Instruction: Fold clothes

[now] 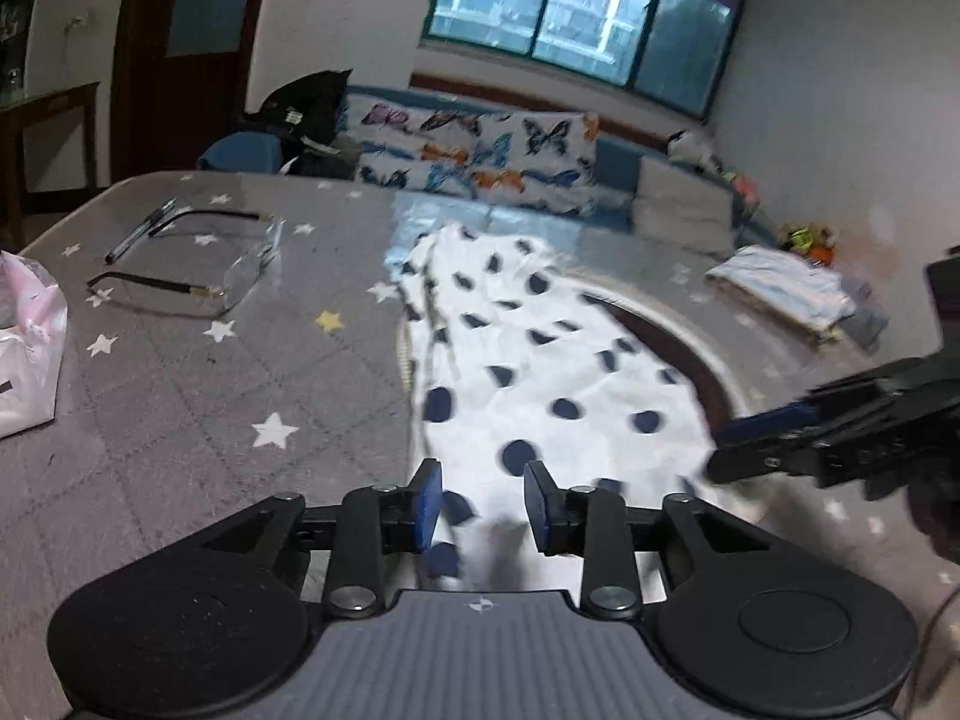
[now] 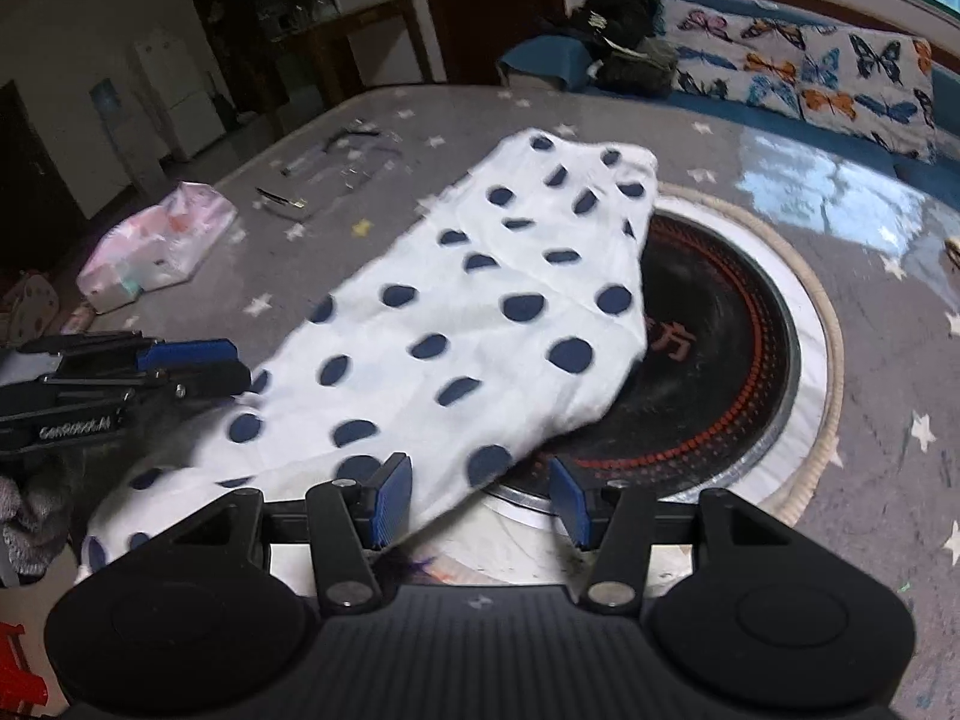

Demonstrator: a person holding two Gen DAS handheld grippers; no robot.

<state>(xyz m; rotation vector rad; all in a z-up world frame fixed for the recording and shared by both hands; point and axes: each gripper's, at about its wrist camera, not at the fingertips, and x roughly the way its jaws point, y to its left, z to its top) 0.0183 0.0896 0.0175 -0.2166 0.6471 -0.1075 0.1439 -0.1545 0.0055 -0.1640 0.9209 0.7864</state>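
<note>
Left wrist view: left gripper [image 1: 483,504] parted to a narrow gap, pads clear of cloth, nothing held. Polka-dot garment [image 1: 540,372] directly ahead and under the fingertips, running forward across the star-print tablecloth [image 1: 180,372]. Right gripper [image 1: 774,438] off to the right at the garment's near edge. Glasses [image 1: 198,264] and pen [image 1: 141,231] far forward-left, pink bag [image 1: 24,348] hard left, folded stack [image 1: 792,294] forward-right.

Right wrist view: right gripper [image 2: 480,501] moderately open, garment's near corner [image 2: 444,504] touching the left pad, not pinched. Garment [image 2: 480,312] stretches ahead-left, far side draped over the round cooktop inset [image 2: 720,330]. Left gripper [image 2: 186,363] far left at the hem.

Risks: neither side gripping, so cloth likely slips or bunches on the next pull; single-layer pinch skews the fold; edge may snag on the inset rim.
</note>
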